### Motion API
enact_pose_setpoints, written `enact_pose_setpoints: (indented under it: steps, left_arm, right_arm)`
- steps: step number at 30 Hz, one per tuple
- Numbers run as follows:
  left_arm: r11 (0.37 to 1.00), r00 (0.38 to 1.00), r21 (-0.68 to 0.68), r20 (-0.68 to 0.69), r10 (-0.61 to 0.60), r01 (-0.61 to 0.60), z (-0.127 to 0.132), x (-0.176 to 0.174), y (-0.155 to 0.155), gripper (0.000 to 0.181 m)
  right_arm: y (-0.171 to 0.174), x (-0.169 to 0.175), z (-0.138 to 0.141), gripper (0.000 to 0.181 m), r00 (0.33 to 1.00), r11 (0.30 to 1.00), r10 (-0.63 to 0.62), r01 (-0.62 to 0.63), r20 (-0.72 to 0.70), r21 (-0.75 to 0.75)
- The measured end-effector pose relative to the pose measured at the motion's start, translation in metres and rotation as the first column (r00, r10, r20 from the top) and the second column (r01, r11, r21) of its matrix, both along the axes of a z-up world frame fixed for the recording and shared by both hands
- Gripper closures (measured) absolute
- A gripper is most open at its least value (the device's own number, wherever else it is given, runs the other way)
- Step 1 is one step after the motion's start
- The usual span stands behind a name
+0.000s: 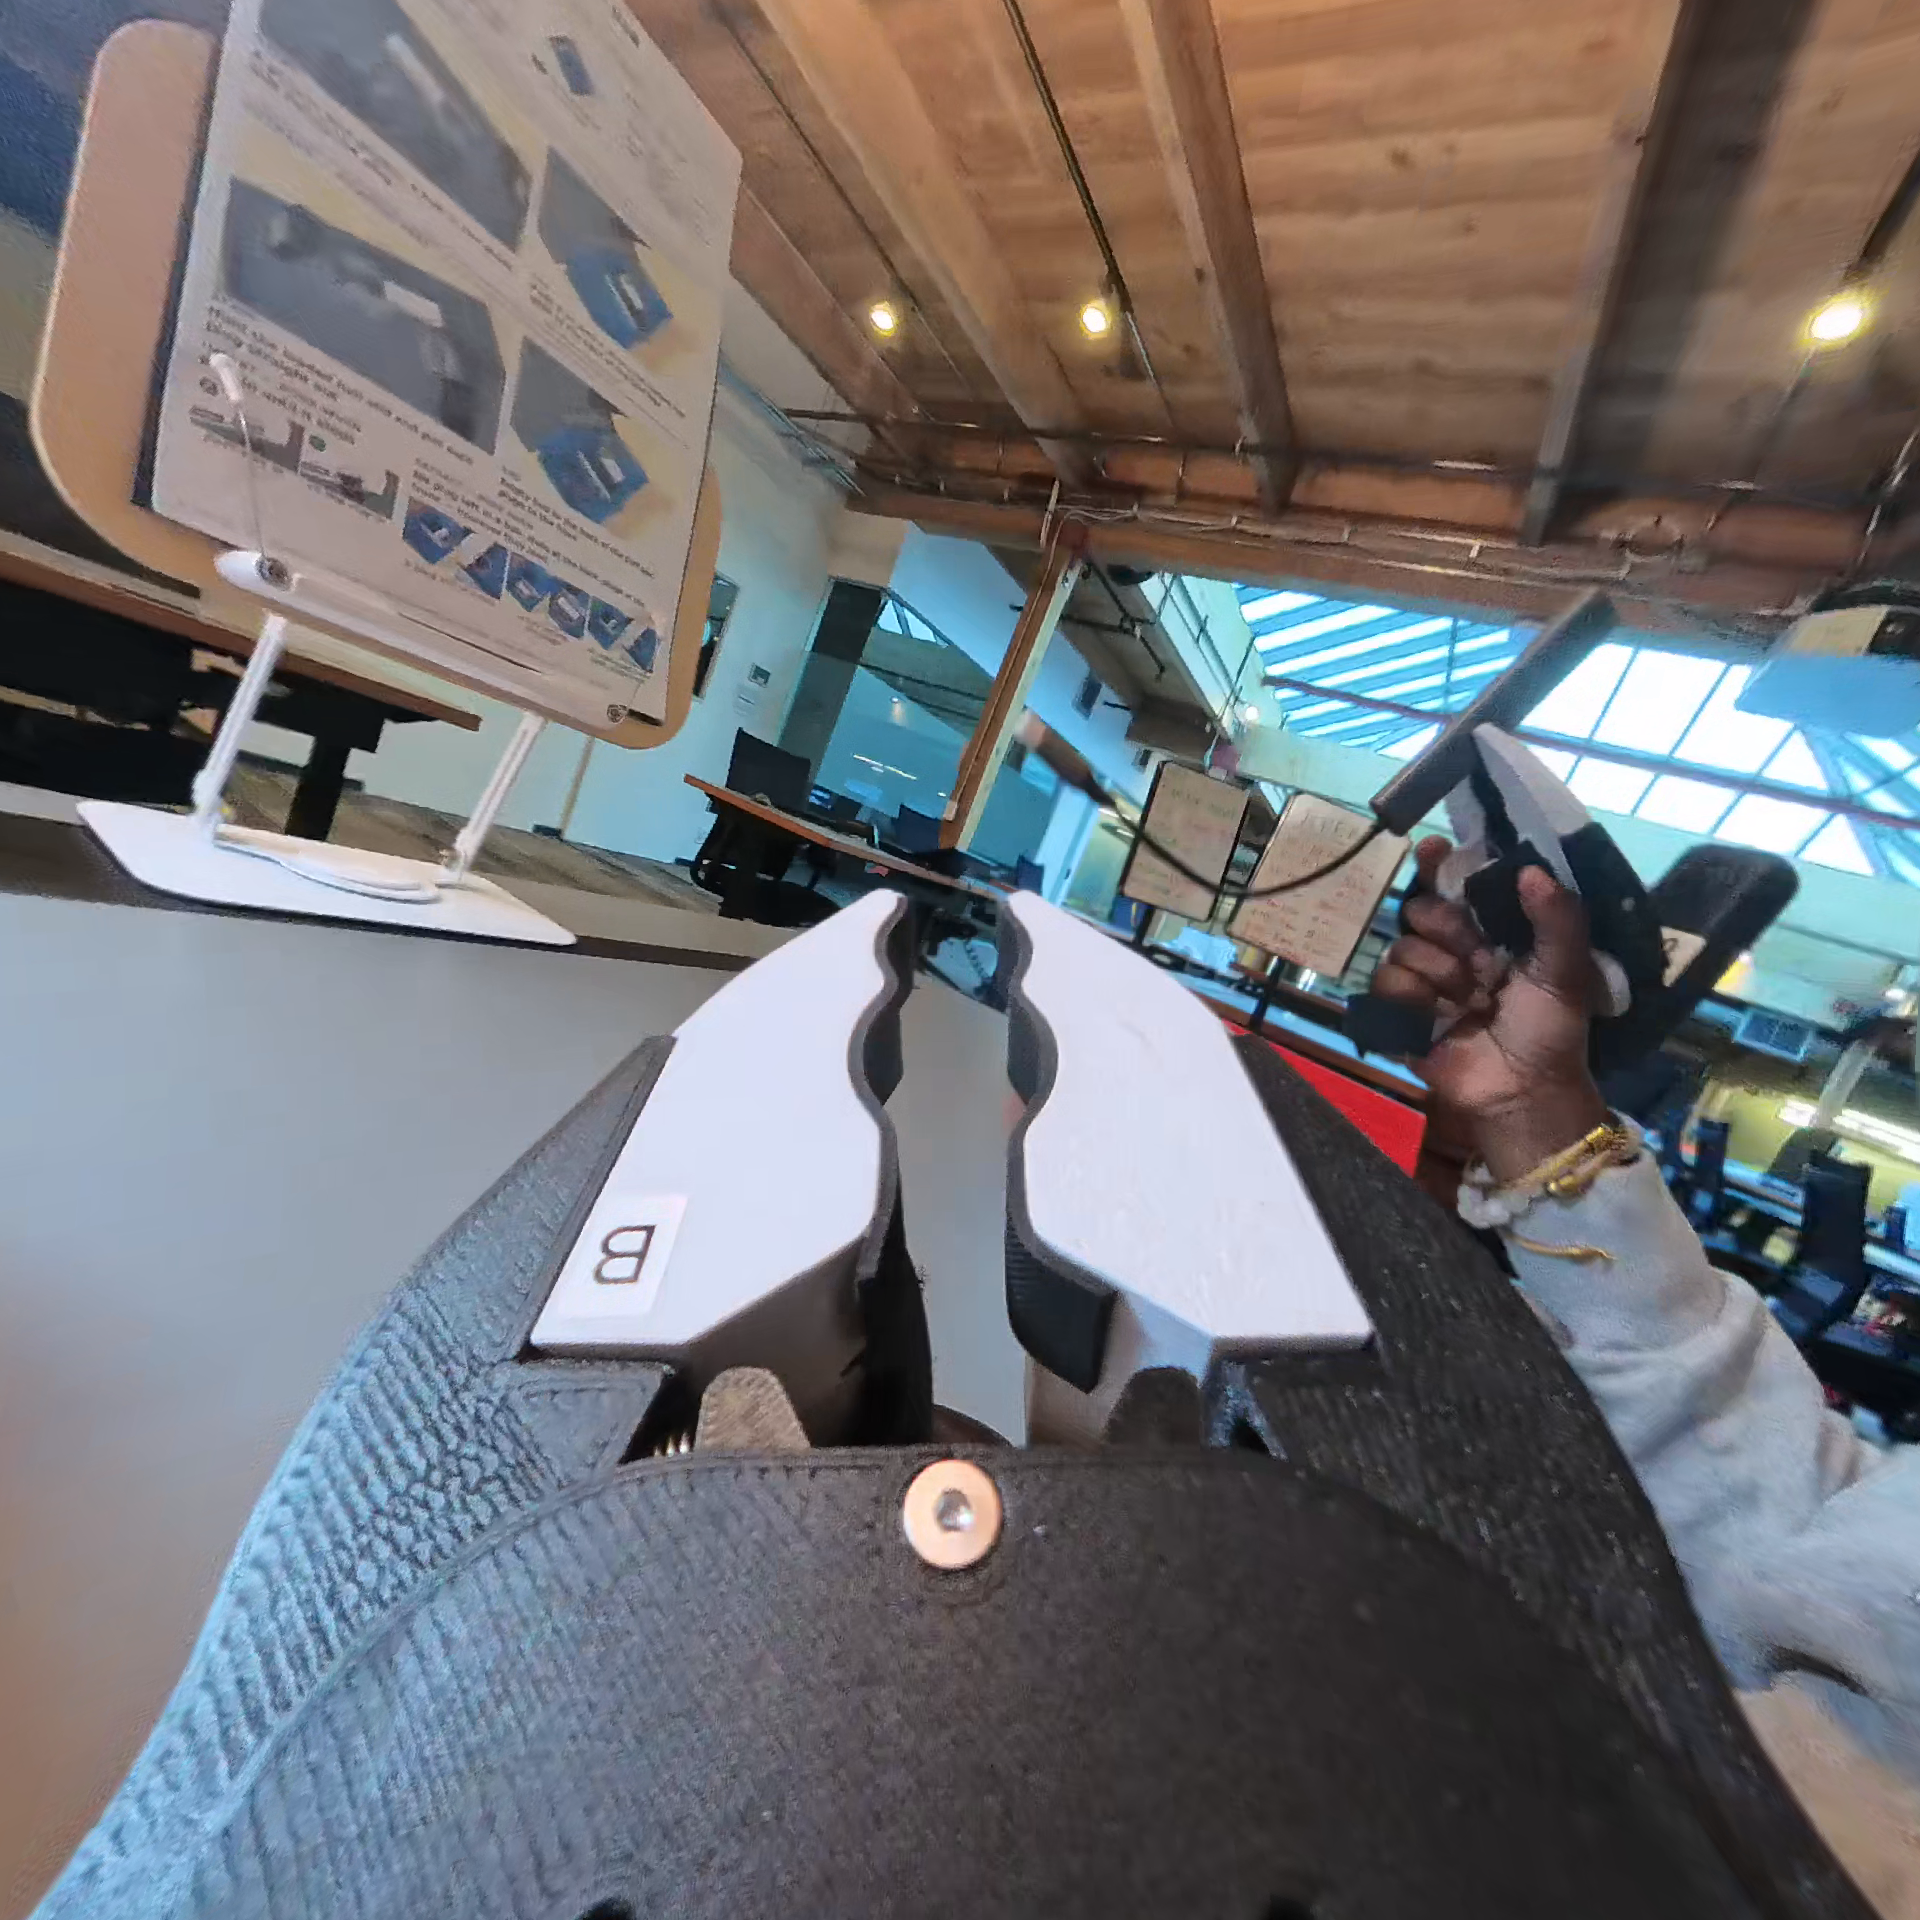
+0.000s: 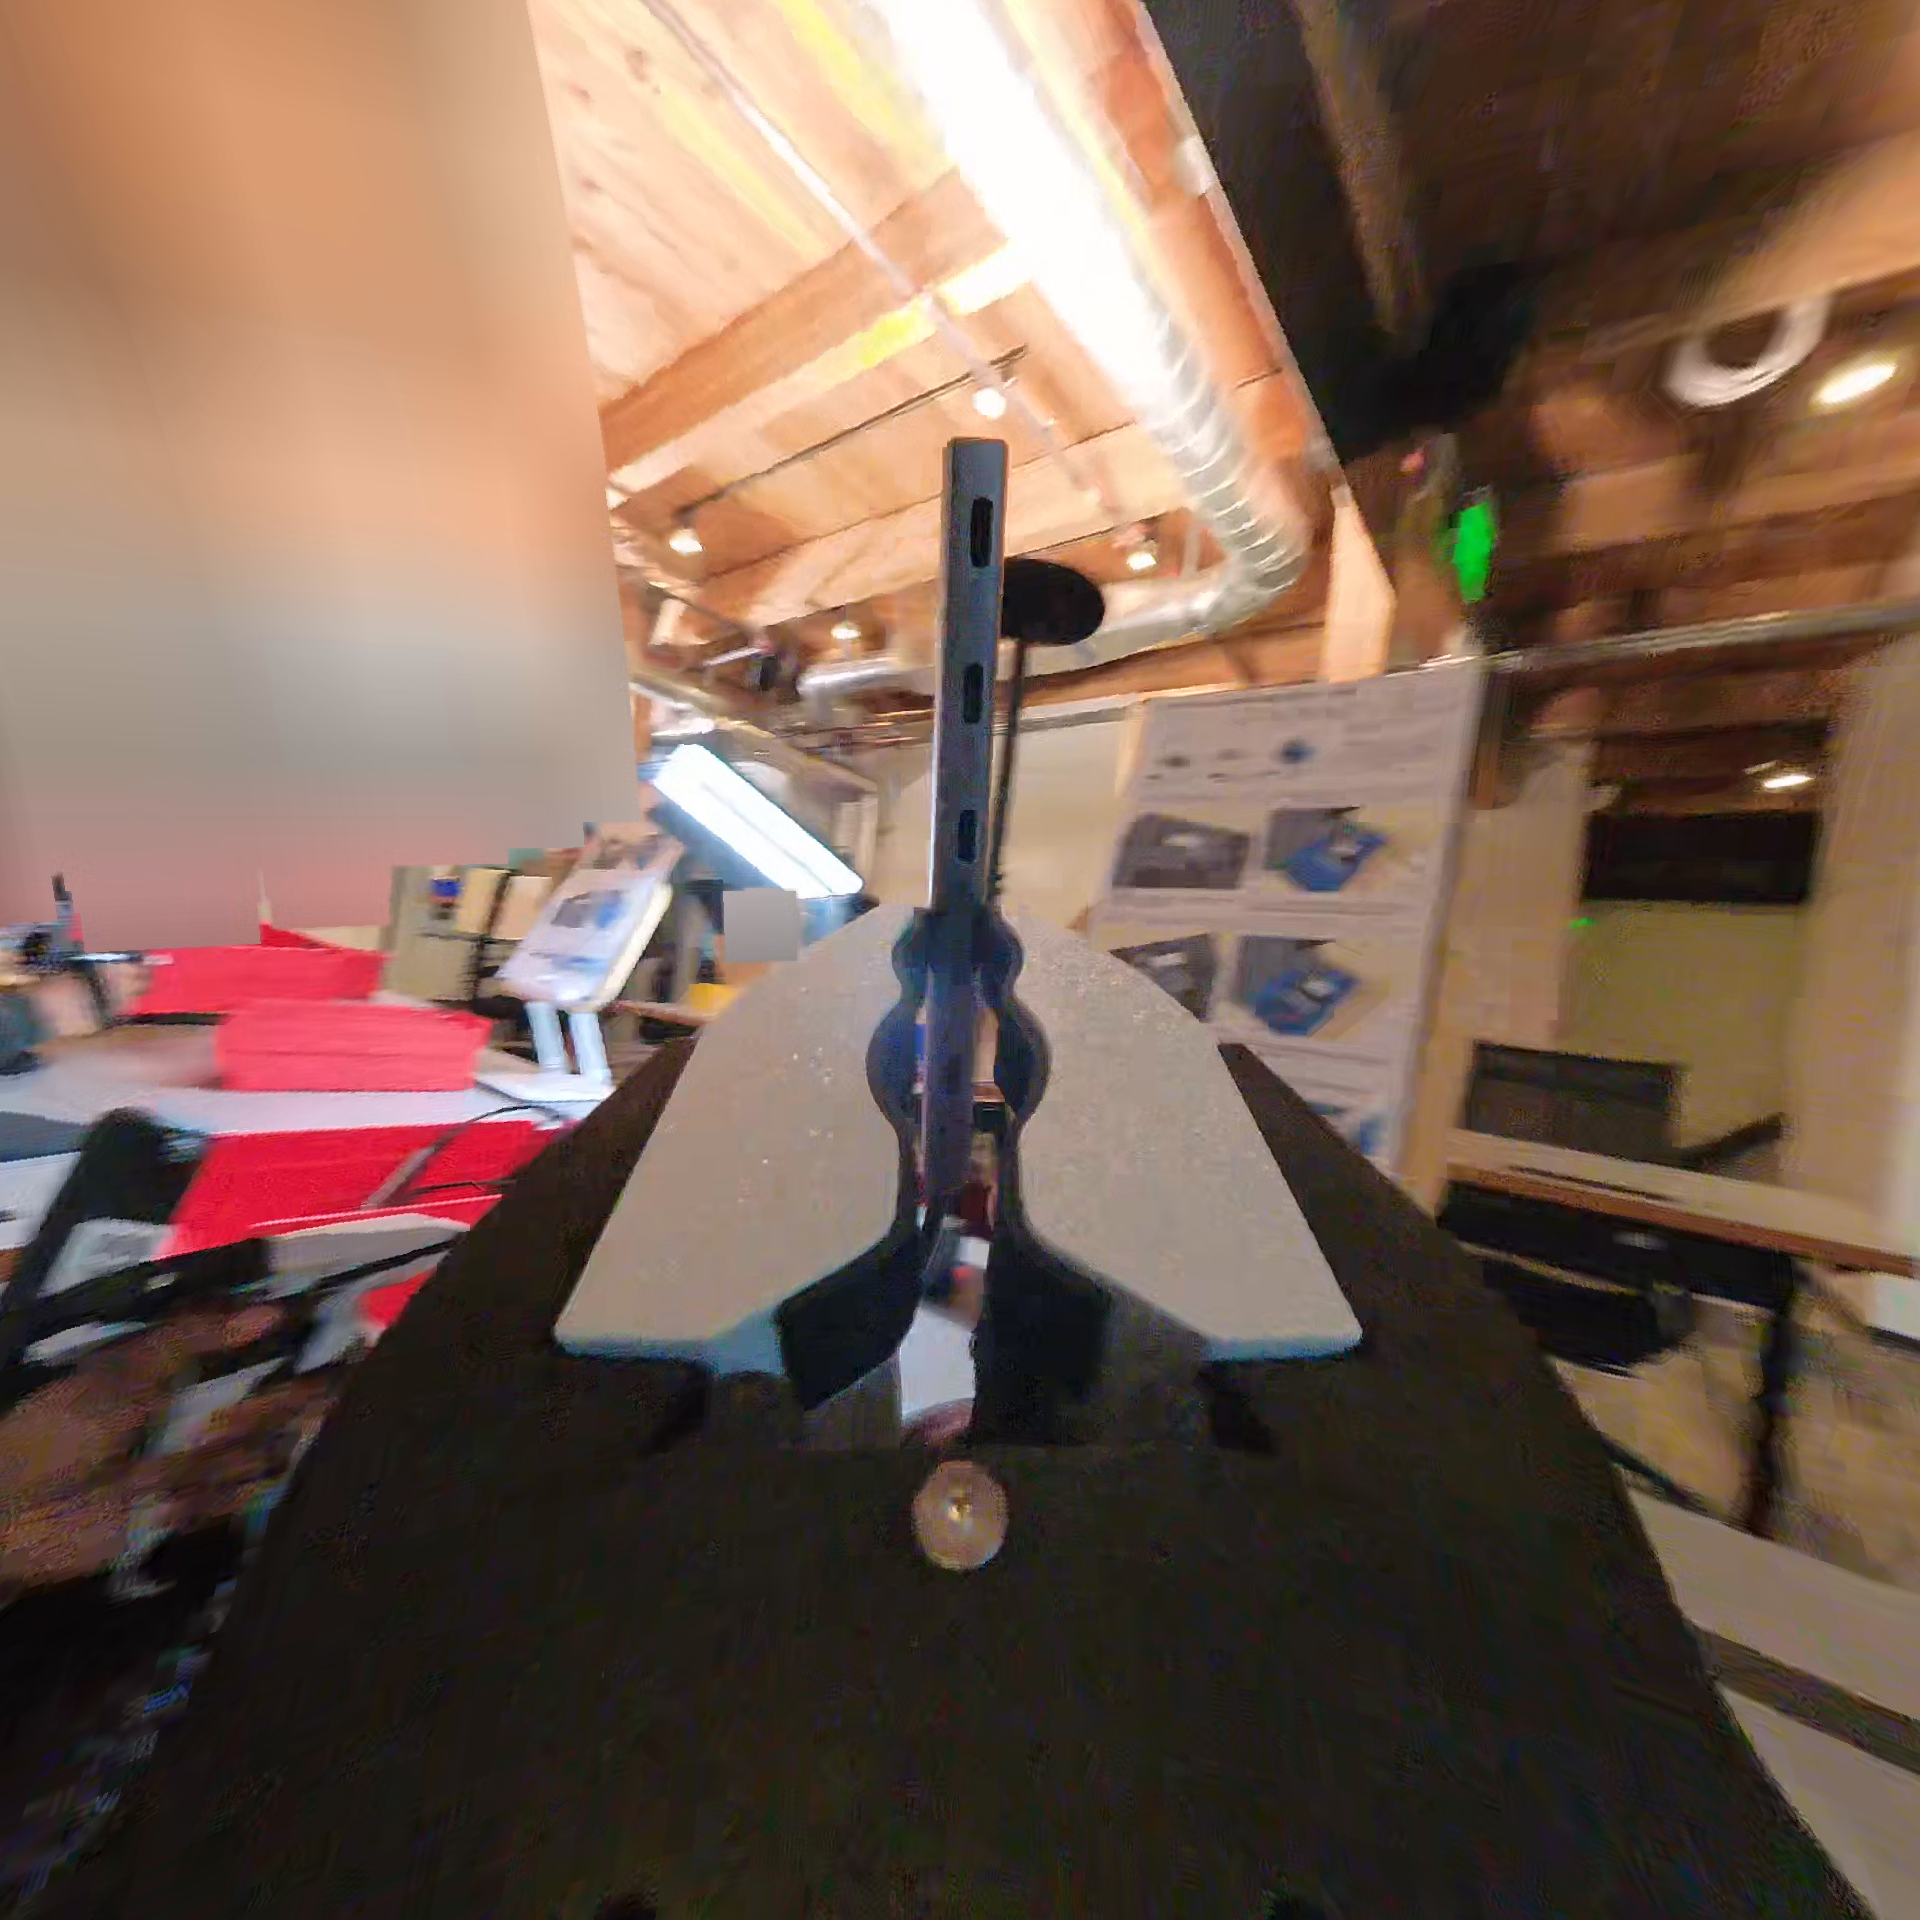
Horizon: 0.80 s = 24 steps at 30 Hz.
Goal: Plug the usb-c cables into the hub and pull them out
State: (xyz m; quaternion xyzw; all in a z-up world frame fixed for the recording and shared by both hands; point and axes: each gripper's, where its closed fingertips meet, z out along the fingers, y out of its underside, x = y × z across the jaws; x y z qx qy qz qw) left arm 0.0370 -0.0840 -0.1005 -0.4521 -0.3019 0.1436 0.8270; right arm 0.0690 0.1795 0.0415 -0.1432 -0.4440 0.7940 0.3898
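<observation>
A: Hub location?

B: Clamped in the right gripper, held up in the air, well above the grey table. Free room all round it.

A: Looks?

B: Slim dark grey bar, standing edge-on past the fingertips, three ports along the visible edge. Its short black cable droops from the lower end in the left wrist view.

A: Left gripper?

B: Fingers apart with a narrow gap, holding nothing, low over the table, aimed towards its far edge. Instruction board on a white stand sits far left.

A: Hand pose?

B: Person's hand grips the right tool, wrist raised, tool tilted upward.
</observation>
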Motion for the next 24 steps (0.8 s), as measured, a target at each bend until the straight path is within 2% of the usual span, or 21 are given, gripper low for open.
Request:
enact_pose_setpoints:
  steps: [3,6,9,11,12,14,15,17,20,21,22,24]
  left_arm:
    - [1.000,1.000,-0.025,0.000,0.009,-0.009,-0.002,0.000,0.003,0.166]
    - [0.999,1.000,-0.047,0.001,0.017,-0.017,-0.003,-0.001,0.005,0.166]
    - [1.000,1.000,-0.022,0.015,0.019,-0.019,-0.003,-0.003,0.001,0.166]
    - [1.000,1.000,-0.015,0.017,0.019,-0.019,-0.003,-0.004,0.001,0.167]
    - [1.000,1.000,-0.017,0.018,0.019,-0.018,-0.003,-0.004,0.001,0.167]
    - [1.000,1.000,-0.025,0.020,0.019,-0.019,-0.004,-0.004,0.002,0.167]
    - [0.999,1.000,-0.026,0.023,0.019,-0.018,-0.004,-0.005,0.002,0.167]
    - [1.000,0.999,-0.025,0.028,0.018,-0.017,-0.004,-0.005,0.002,0.167]
    - [1.000,0.999,-0.023,0.031,0.019,-0.018,-0.005,-0.006,0.002,0.167]
    - [1.000,0.999,-0.023,0.031,0.020,-0.019,-0.005,-0.006,0.002,0.167]
    - [1.000,0.999,-0.024,0.032,0.020,-0.019,-0.005,-0.006,0.002,0.167]
    - [1.000,0.999,-0.024,0.034,0.019,-0.019,-0.005,-0.007,0.002,0.167]
  right_arm:
    - [0.087,-0.008,0.034,0.172,0.941,0.943,-0.332,0.333,-0.058,0.008]
    - [0.173,-0.027,0.050,0.172,0.830,0.828,-0.557,0.558,-0.034,0.052]
    - [0.250,-0.057,0.040,0.172,0.702,0.698,-0.711,0.697,0.041,0.165]
    - [0.295,-0.078,0.018,0.172,0.636,0.643,-0.762,0.721,0.120,0.258]
    - [0.311,-0.087,0.004,0.172,0.617,0.629,-0.772,0.710,0.149,0.316]
    - [0.328,-0.106,-0.029,0.172,0.623,0.637,-0.756,0.626,0.201,0.450]
    - [0.337,-0.116,-0.047,0.172,0.603,0.614,-0.768,0.593,0.218,0.521]
    - [0.357,-0.136,-0.091,0.172,0.518,0.523,-0.817,0.479,0.254,0.705]
    - [0.383,-0.152,-0.152,0.171,0.366,0.332,-0.903,0.261,0.226,0.906]
    - [0.385,-0.155,-0.169,0.171,0.345,0.315,-0.908,0.186,0.238,0.931]
    - [0.382,-0.157,-0.185,0.171,0.329,0.327,-0.902,0.104,0.278,0.939]
    - [0.374,-0.160,-0.209,0.172,0.272,0.391,-0.886,0.000,0.376,0.920]
